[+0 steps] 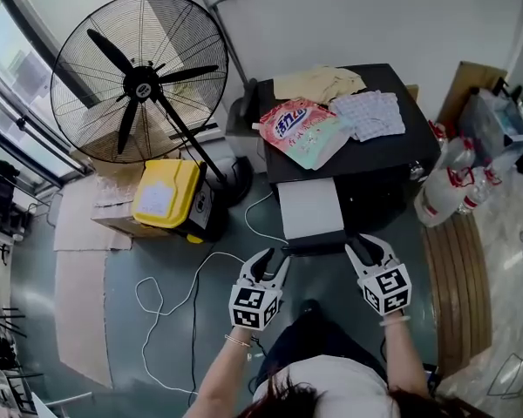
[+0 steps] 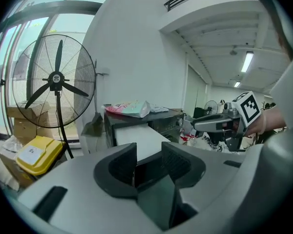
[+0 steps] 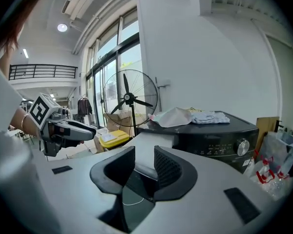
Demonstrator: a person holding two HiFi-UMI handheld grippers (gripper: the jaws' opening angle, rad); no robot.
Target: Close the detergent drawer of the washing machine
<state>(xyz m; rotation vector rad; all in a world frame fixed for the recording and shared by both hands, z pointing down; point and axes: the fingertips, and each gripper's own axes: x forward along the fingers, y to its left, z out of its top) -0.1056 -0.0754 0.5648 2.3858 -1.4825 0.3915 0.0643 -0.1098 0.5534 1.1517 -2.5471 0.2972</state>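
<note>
I see the detergent drawer pulled well out of the front of the washing machine. It is a flat white slab with a dark front edge, jutting toward me from the boxy, glossy black cabinet. I count two grippers at that front edge. The left gripper sits by the drawer's left corner and the right gripper by its right corner. I cannot tell whether either one touches the drawer.

In the left gripper view the ribbed dark pads stand apart, with the drawer's front showing in the gap. In the right gripper view the pads are also apart and clamp nothing, with the white top in the gap. One round silvery knob sits on the machine's panel.

Three soft things lie on the machine's lid:
- a crinkly pink-and-teal detergent bag
- a beige cloth
- a checked pale cloth

To the left stand one big wire-caged fan with dark blades and one yellow plastic box. A thin white cable loops over the floor just beside my left gripper. Clear bottles are heaped to the right.
</note>
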